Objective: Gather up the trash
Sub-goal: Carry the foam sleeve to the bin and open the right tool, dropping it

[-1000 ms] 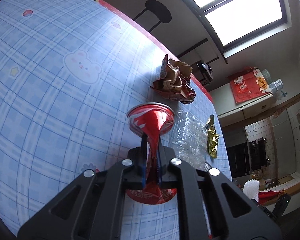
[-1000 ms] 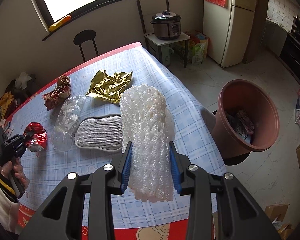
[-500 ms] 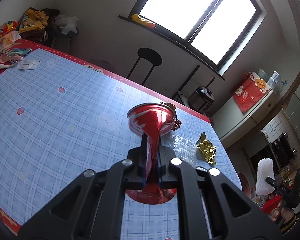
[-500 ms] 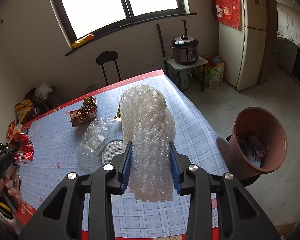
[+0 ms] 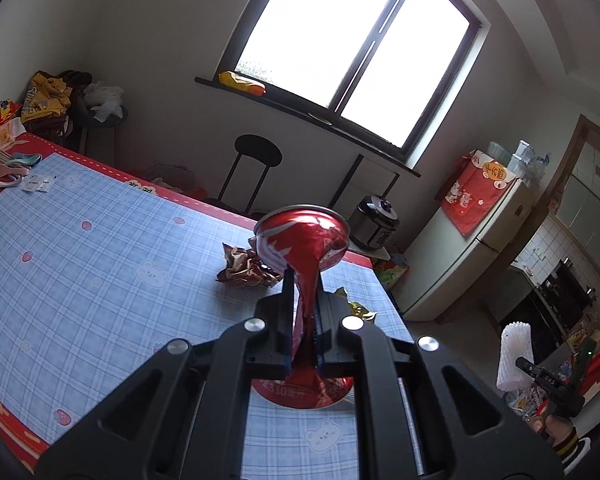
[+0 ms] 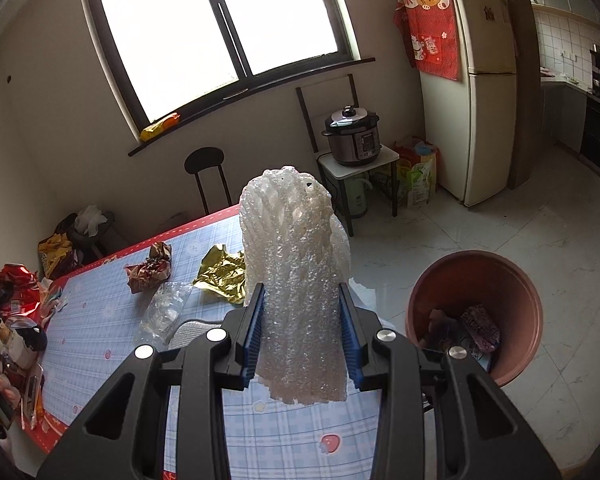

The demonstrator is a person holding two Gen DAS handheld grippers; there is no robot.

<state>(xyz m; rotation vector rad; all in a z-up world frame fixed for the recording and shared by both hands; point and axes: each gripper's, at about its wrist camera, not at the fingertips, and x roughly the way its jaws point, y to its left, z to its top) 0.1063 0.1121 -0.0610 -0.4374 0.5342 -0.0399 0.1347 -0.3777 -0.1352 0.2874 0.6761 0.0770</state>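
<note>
I have trash in both hands. My left tongs (image 5: 303,300) are clenched on a crushed red can (image 5: 304,248), pinched flat at its middle and held clear above the counter (image 5: 80,280). My right tongs (image 6: 300,332) are clamped on a tall roll of white foam net (image 6: 292,280), which stands upright between the blue pads (image 6: 254,328).

The bin (image 6: 532,300), a brown round tub, sits on the floor just past the counter's right end, in the right wrist view. A few wrappers already lie inside it, so I judge some trash is collected. Neither of my two pieces is over the bin yet.

Left on the counter, as far as I can see: a crumpled red-brown wrapper (image 6: 150,270), a gold foil wrapper (image 6: 222,276), a clear plastic bag (image 6: 166,312), and a grey mesh pad (image 6: 196,326) partly hidden behind my right tongs. I cannot tell whether the pad counts as trash. So I judge the job roughly midway.

Room to move: the floor around the bin is open tile. A small stand with a cooker (image 6: 352,136) and a fridge (image 6: 480,100) stand farther back, well apart from the bin. The counter's right edge runs close beside the bin, and the can must cross the whole counter to reach it.
</note>
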